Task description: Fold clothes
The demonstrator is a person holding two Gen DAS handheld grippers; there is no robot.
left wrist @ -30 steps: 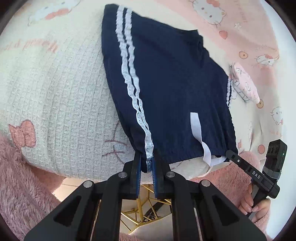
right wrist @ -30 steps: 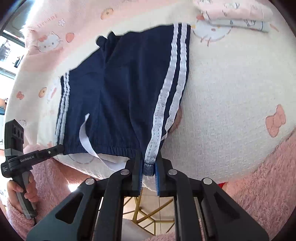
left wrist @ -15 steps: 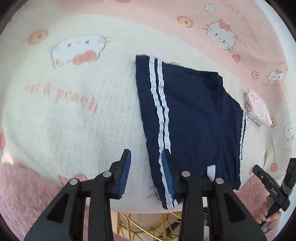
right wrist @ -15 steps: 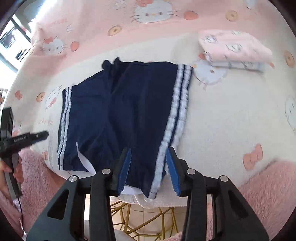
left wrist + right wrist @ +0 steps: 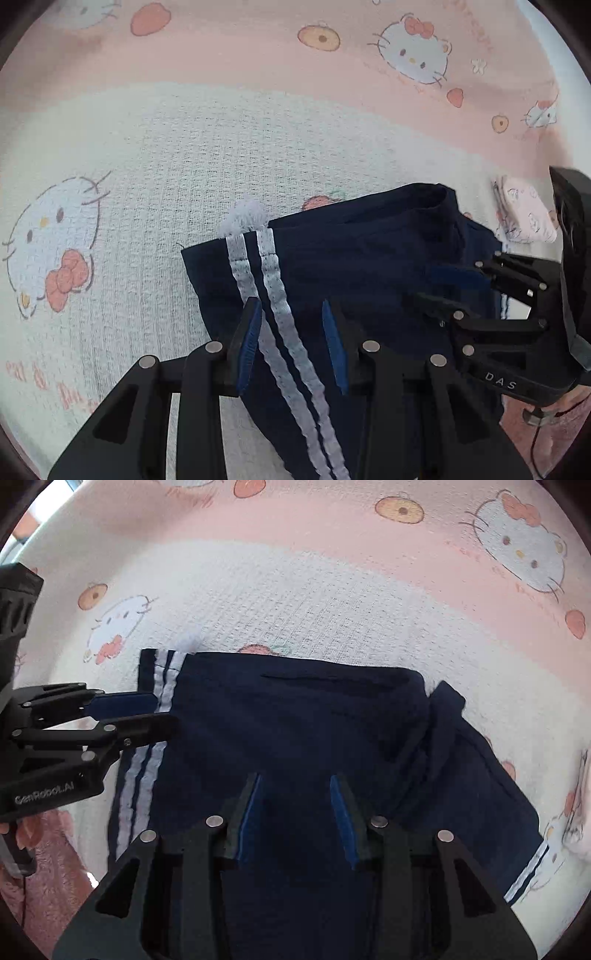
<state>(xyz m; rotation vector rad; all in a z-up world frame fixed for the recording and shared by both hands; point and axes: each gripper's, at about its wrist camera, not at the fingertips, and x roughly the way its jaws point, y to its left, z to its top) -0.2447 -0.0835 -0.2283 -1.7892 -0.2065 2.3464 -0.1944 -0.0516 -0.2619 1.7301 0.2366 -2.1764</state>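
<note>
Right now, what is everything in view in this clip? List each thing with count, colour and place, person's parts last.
shorts: one, navy with white side stripes, lying on the blanket under both tongs.
blanket: one, cream and pink with cartoon cat prints, covering the whole surface.
folded cloth: one, pink patterned, on the blanket beyond the shorts at the right edge of the left view.
fuzzy fabric: pink, at the lower edge by the person's fingers; what it is cannot be told.
left tongs: one, black with blue pads, open over the striped side.
right tongs: one, black with blue pads, open over the plain navy middle.
hand: fingers only, on the left tongs' handle.
</note>
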